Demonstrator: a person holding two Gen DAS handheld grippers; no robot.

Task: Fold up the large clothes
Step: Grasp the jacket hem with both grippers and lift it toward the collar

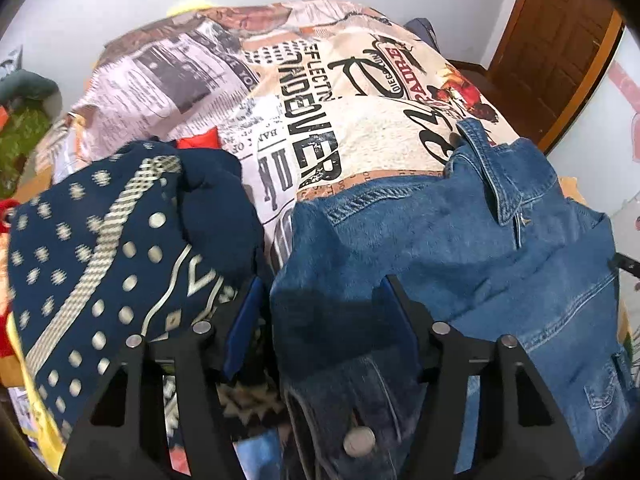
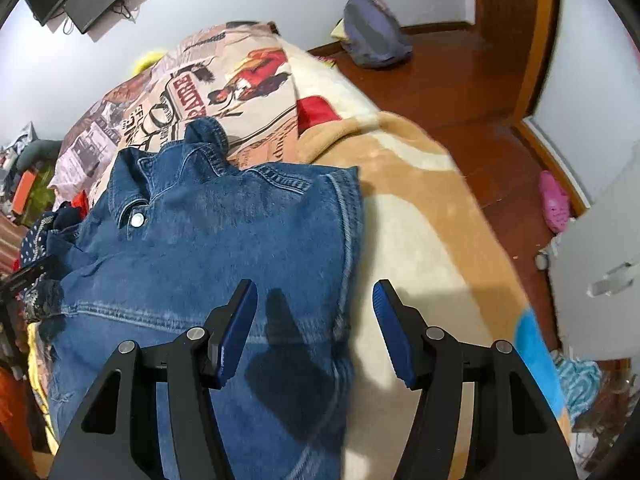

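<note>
A blue denim jacket (image 1: 460, 248) lies spread on the bed, collar at the far end; it also shows in the right wrist view (image 2: 224, 232). My left gripper (image 1: 320, 308) is open, its jaws wide apart, and a fold of the jacket's left edge lies between them. My right gripper (image 2: 316, 320) is open and empty, held just above the jacket's right edge, its left finger (image 2: 240, 328) over denim and its right finger (image 2: 388, 328) over the blanket.
A navy patterned garment (image 1: 108, 264) lies left of the jacket. The bed carries a newspaper-print blanket (image 1: 280, 92) and a tan and cream blanket (image 2: 420, 208). A wooden floor (image 2: 460, 80), a pink slipper (image 2: 554, 200) and a door (image 1: 560, 40) are to the right.
</note>
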